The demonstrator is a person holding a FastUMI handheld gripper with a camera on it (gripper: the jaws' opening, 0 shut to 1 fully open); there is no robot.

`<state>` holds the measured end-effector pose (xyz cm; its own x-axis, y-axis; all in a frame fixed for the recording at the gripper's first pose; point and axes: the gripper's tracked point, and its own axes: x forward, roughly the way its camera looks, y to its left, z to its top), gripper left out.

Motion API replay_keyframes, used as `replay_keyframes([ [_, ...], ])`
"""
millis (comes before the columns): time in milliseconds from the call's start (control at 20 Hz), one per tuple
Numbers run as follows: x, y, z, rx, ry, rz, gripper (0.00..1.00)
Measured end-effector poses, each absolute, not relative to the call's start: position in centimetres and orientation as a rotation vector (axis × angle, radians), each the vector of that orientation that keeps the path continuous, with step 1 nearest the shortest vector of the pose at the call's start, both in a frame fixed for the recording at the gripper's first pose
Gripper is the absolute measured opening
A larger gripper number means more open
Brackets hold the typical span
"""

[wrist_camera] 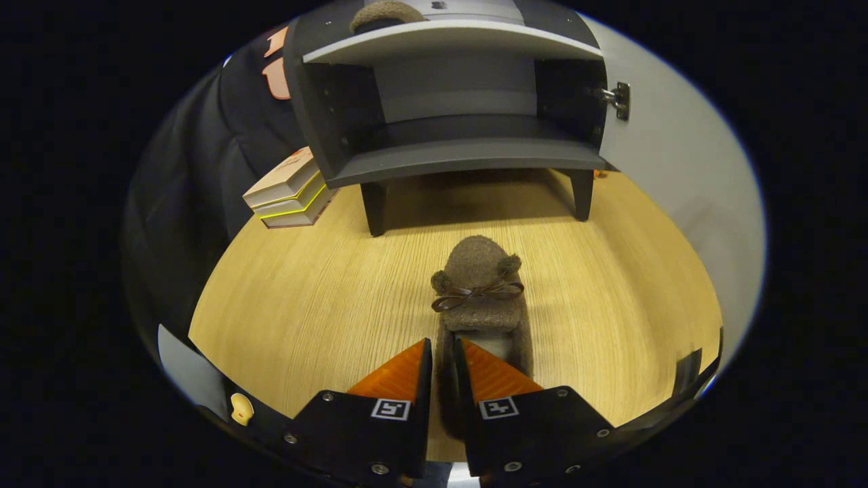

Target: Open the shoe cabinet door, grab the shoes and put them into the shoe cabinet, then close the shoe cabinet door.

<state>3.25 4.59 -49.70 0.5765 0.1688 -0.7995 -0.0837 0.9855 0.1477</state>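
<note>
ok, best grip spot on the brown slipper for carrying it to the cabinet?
Probably the heel-side wall, from behind. The brown slipper points toe-first at the open shoe cabinet, and its thin, upright side wall suits a pinch. The hand-held gripper is closed on that wall, one finger inside the opening and one outside.

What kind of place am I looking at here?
Probably a mock hallway corner in a test booth: a small shoe cabinet with its door open, a fuzzy slipper pinched in the gripper, and stacked boxes beside it.
</note>
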Motion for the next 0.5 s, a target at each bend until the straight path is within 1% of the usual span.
replay_keyframes([
  [200, 5.1, 4.7, -52.0, 0.117, 0.966, 0.143, 0.24],
  [300, 6.3, 4.9, -52.7, 0.133, 0.954, 0.131, 0.23],
  [400, 6.6, 4.8, -53.1, 0.129, 0.968, 0.129, 0.2],
  [500, 6.6, 4.9, -52.9, 0.149, 0.972, 0.127, 0.14],
])
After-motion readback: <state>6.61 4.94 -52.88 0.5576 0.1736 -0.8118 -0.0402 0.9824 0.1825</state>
